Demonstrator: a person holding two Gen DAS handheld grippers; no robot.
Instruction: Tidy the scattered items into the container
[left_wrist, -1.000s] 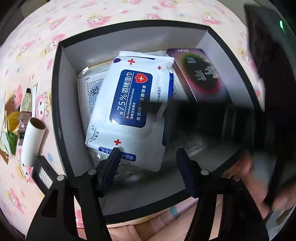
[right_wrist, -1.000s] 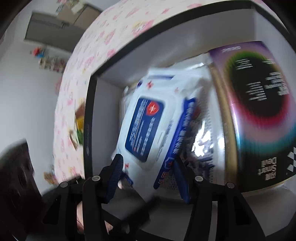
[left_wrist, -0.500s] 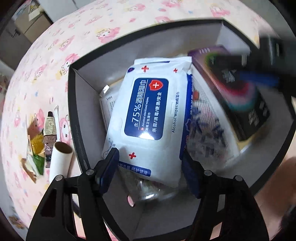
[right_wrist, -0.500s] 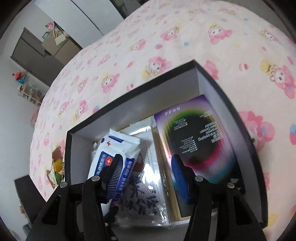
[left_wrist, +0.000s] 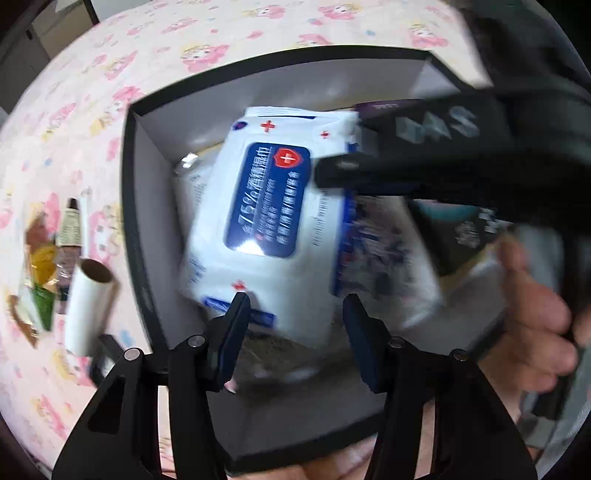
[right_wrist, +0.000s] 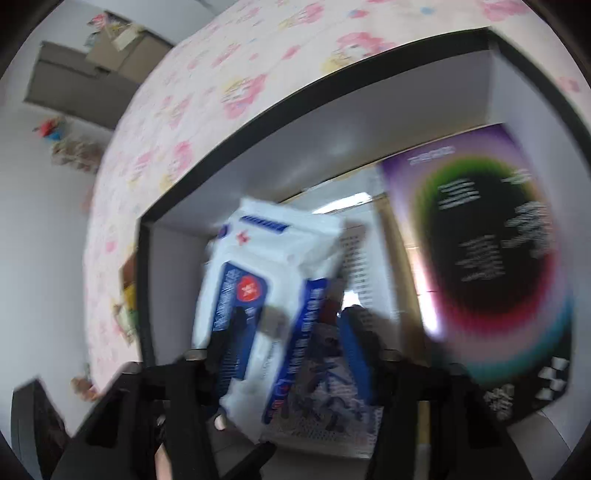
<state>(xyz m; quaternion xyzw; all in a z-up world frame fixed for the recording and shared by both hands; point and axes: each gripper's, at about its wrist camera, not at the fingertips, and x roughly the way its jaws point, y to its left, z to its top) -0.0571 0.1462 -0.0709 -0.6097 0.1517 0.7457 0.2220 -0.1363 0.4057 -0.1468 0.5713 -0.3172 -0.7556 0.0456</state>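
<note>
Surface is covered by a pink cloth (right_wrist: 236, 62) printed with cartoon characters, filling most of both views. Beyond its far edge: plain white wall (right_wrist: 40, 229), evenly lit, no hard shadows. Upper left of the right wrist view: grey-brown cabinet (right_wrist: 74, 88) against the wall, cardboard boxes (right_wrist: 122, 48) on top, blurred. Below it, small colourful items (right_wrist: 55, 129) and a low shelf-like clutter (right_wrist: 75, 155), too smeared to identify. Dark furniture edge (left_wrist: 22, 48) at the left wrist view's top left.

Motion blur smears wipes pack (right_wrist: 273, 295) print; right gripper (right_wrist: 291, 350) contact perhaps unreadable.
</note>
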